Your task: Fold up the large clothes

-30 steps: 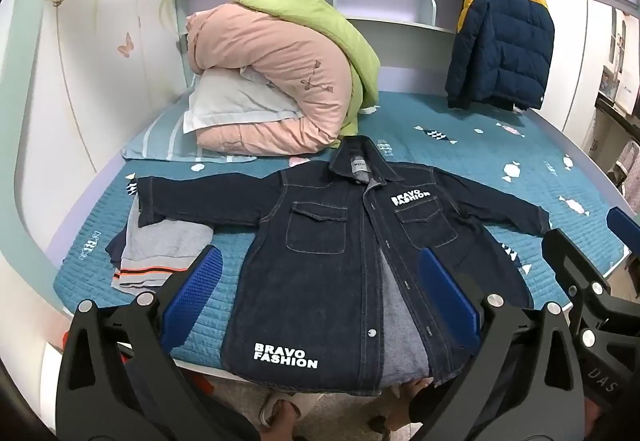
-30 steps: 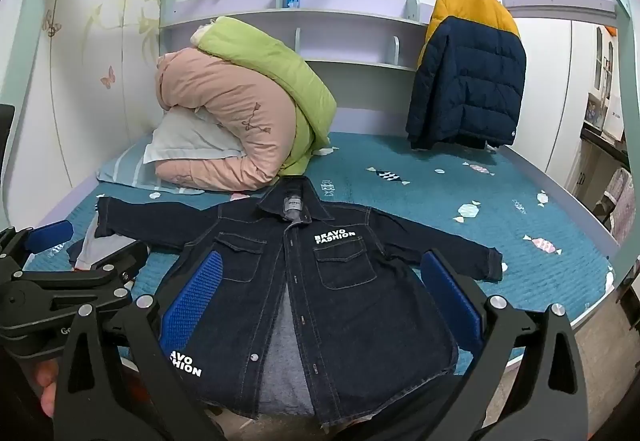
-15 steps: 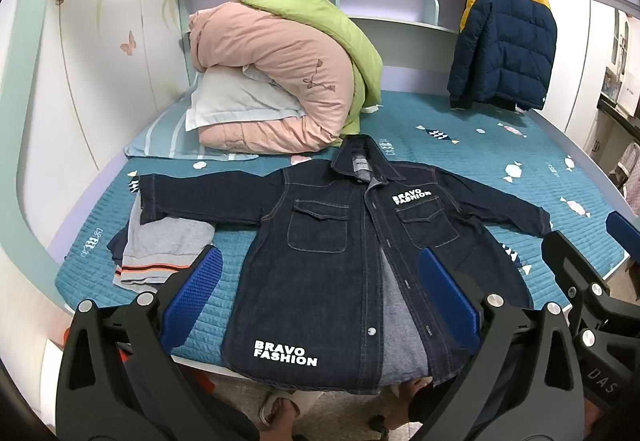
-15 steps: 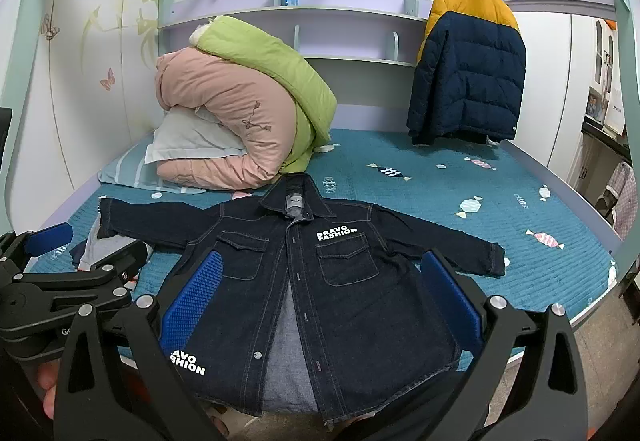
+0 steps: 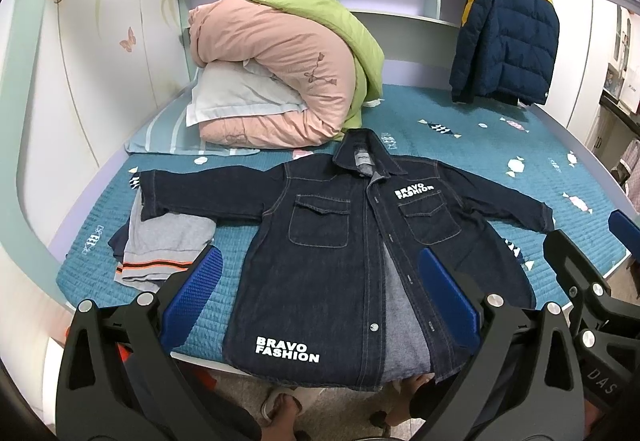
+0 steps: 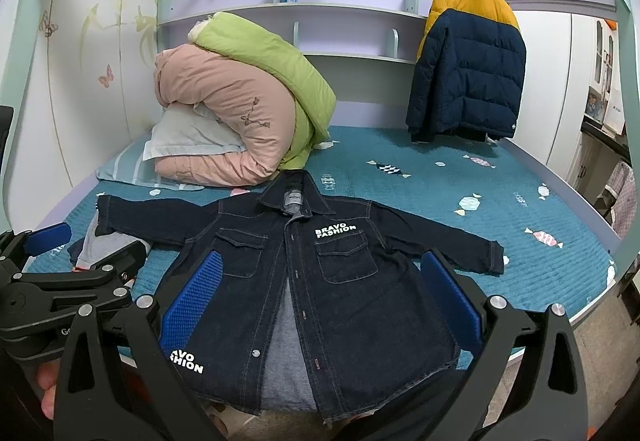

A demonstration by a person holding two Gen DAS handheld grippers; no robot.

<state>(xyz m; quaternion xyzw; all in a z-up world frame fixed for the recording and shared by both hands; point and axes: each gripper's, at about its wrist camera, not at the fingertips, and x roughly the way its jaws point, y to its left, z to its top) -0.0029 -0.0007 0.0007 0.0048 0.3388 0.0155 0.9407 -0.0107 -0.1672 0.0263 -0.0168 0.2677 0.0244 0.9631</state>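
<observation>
A dark denim jacket with white "BRAVO FASHION" print lies flat and face up on the teal bed, sleeves spread, front partly unbuttoned, hem hanging over the near edge. My left gripper hovers above the hem, open, blue pads wide apart and holding nothing. My right gripper is likewise open above the jacket's lower half. The right gripper's body also shows at the right edge of the left wrist view, and the left gripper's body at the left of the right wrist view.
Folded grey clothes lie under the jacket's left sleeve. A rolled pink and green duvet on pillows fills the back left. A navy and yellow puffer jacket hangs at the back right. A person's feet stand below the bed edge.
Both grippers have drawn back and up slightly, so the jacket sits a little lower and smaller in view. The jacket has not moved and the jaws stay open.
</observation>
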